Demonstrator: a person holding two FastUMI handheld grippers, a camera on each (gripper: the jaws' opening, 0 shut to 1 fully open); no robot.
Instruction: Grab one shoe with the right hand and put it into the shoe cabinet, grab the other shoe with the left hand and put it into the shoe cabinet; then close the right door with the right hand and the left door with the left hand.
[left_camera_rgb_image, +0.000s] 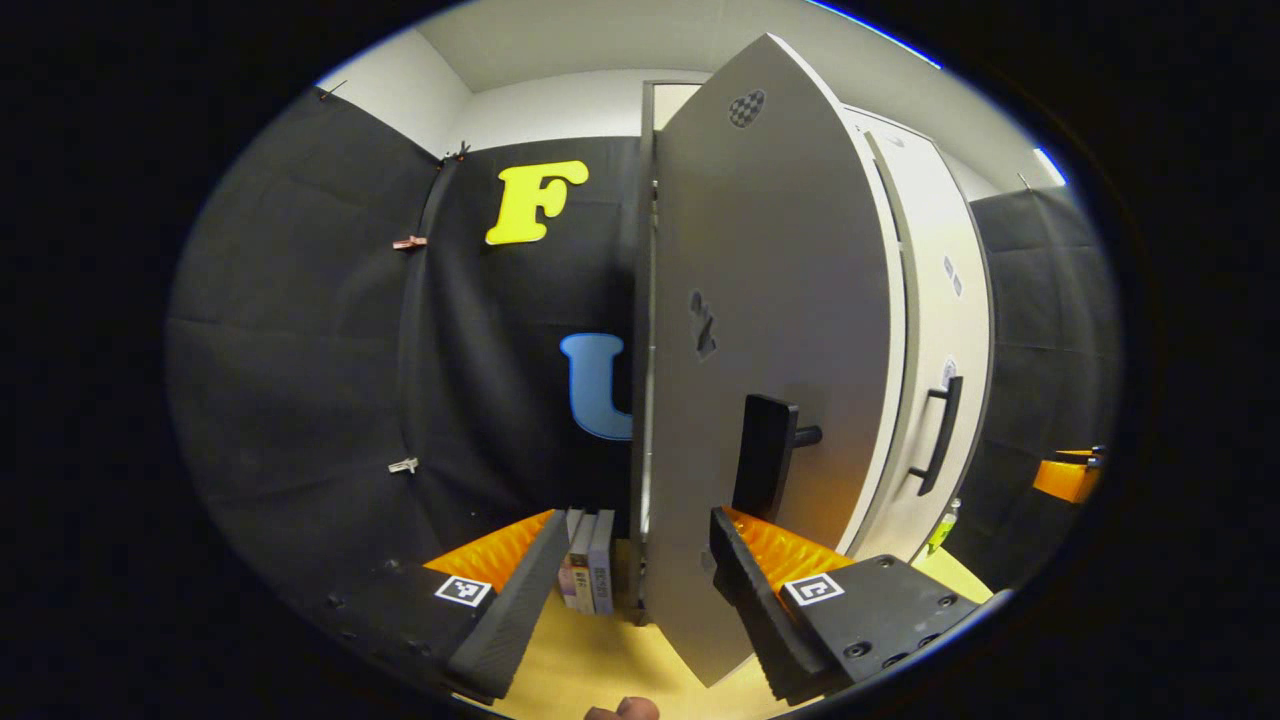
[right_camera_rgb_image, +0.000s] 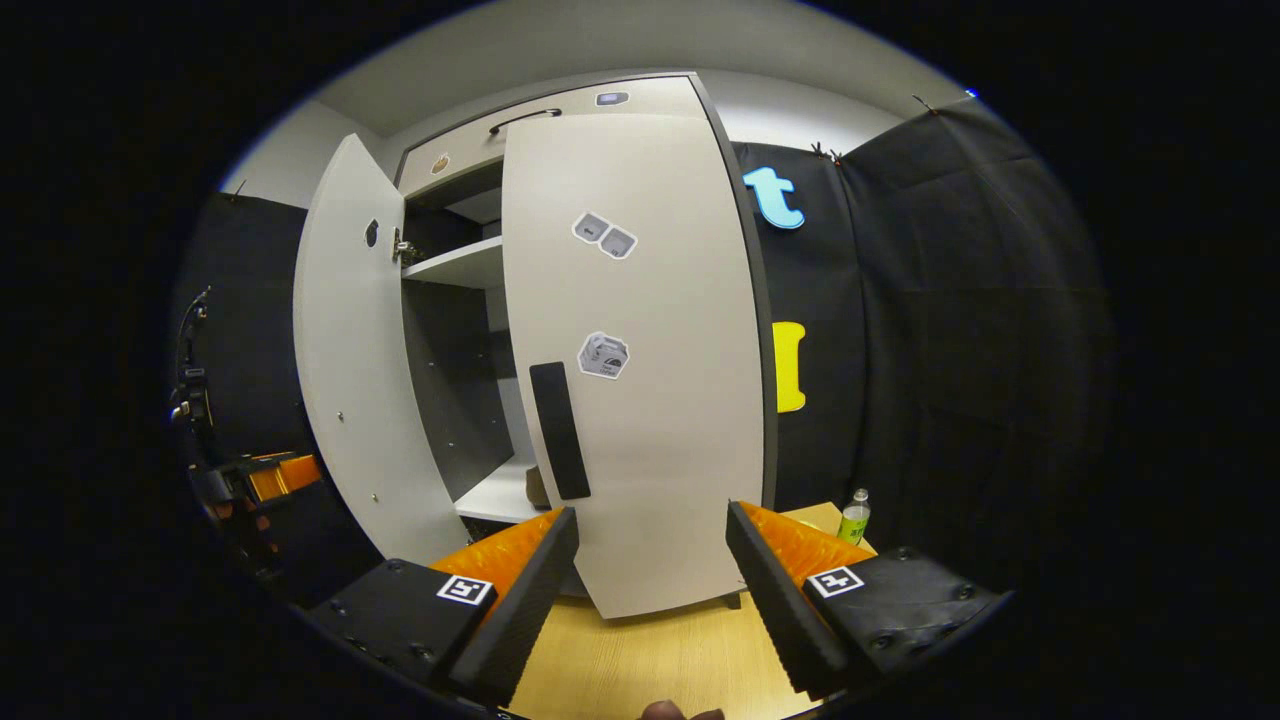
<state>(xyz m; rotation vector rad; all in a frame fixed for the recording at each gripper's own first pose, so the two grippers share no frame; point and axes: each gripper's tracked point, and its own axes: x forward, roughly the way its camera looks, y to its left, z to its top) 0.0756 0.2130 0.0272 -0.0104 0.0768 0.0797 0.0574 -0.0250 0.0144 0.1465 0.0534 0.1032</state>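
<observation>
Between the open left claw (left_camera_rgb_image: 632, 590) fingers, left door (left_camera_rgb_image: 770, 330) edge, ajar.

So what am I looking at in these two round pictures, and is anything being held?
Each picture comes from a camera riding on a hand-held two-finger gripper, looking along its fingers. In the left gripper view, the left gripper is open and empty, facing the edge of the half-open left door near its handle; books stand on the floor beside the cabinet. In the right gripper view, the right gripper is open and empty before the closed right door. A green bottle stands on the wooden floor.
</observation>
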